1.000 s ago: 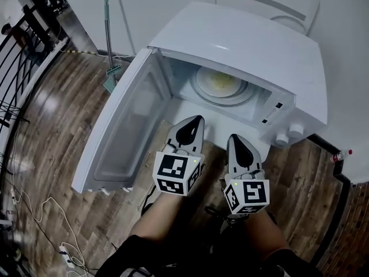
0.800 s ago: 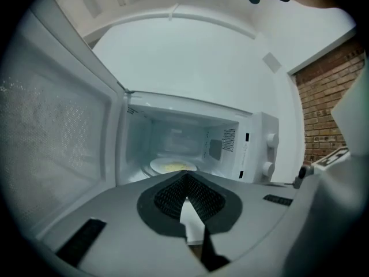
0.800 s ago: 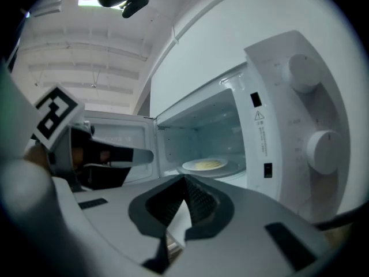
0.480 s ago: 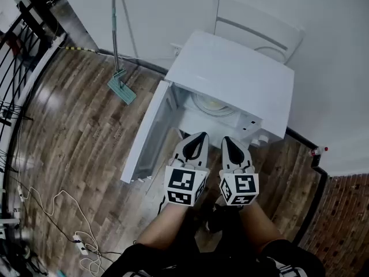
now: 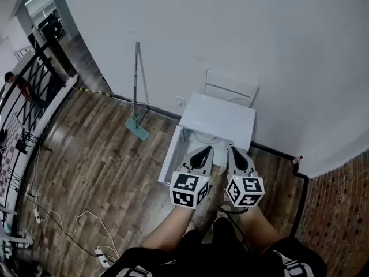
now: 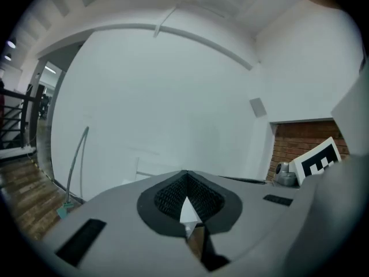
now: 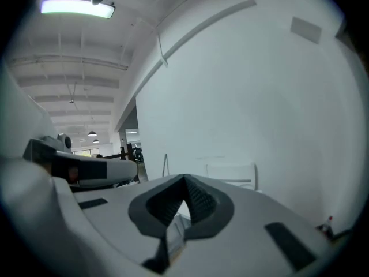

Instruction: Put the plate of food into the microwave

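Observation:
From high above, the white microwave (image 5: 219, 117) stands on the wooden floor by the wall, with its door (image 5: 171, 156) swung open to the left. Only a sliver of its cavity (image 5: 203, 137) shows, and the plate of food cannot be made out from here. My left gripper (image 5: 203, 150) and right gripper (image 5: 236, 150) are held side by side close to the body, pointing at the microwave's front. Both are shut with nothing in them. The left gripper view shows its jaws (image 6: 185, 180) closed against a bare white wall. The right gripper (image 7: 184, 183) looks the same.
A mop (image 5: 137, 126) leans on the wall left of the microwave, and a white chair (image 5: 230, 88) stands behind it. Cables and a power strip (image 5: 101, 260) lie at lower left, a black railing (image 5: 23, 97) runs far left, and a brick wall (image 5: 340, 212) is at right.
The head view has pulled up and back, so the microwave looks much smaller and farther off. Both grippers have stayed shut and drawn closer together near the body.

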A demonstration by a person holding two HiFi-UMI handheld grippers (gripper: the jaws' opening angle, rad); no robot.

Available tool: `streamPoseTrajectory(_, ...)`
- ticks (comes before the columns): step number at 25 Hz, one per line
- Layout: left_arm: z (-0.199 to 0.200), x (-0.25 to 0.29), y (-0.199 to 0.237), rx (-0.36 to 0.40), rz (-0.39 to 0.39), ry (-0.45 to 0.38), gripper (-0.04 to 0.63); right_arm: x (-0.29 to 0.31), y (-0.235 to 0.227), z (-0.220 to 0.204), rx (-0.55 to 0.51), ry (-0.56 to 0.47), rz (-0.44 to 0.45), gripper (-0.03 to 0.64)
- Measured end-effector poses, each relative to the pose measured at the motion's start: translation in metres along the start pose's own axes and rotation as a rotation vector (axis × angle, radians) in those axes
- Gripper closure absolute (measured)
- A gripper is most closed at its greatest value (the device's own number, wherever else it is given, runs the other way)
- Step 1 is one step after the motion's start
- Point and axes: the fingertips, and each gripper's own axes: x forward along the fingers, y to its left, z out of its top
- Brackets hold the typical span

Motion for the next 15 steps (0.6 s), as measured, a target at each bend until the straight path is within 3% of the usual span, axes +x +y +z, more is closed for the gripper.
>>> streamPoseTrajectory(6,0.041,-0.052,-0.034,0.053,-0.023,-0.050,0.597,-0.054,0.031,0.056,-0.036,-0.110,-0.020,0.611)
streamPoseTrajectory(9,0.053,-0.058,-0.044,0.090,-0.024,-0.070,0.597,-0.069,0.034,0.065,-0.076,-0.145,-0.030,0.611)
streamPoseTrajectory(15,0.054,-0.070,-0.068,0.089,-0.079,-0.060,0.597,-0.088,0.044,0.075,-0.075,-0.170,-0.029,0.611)
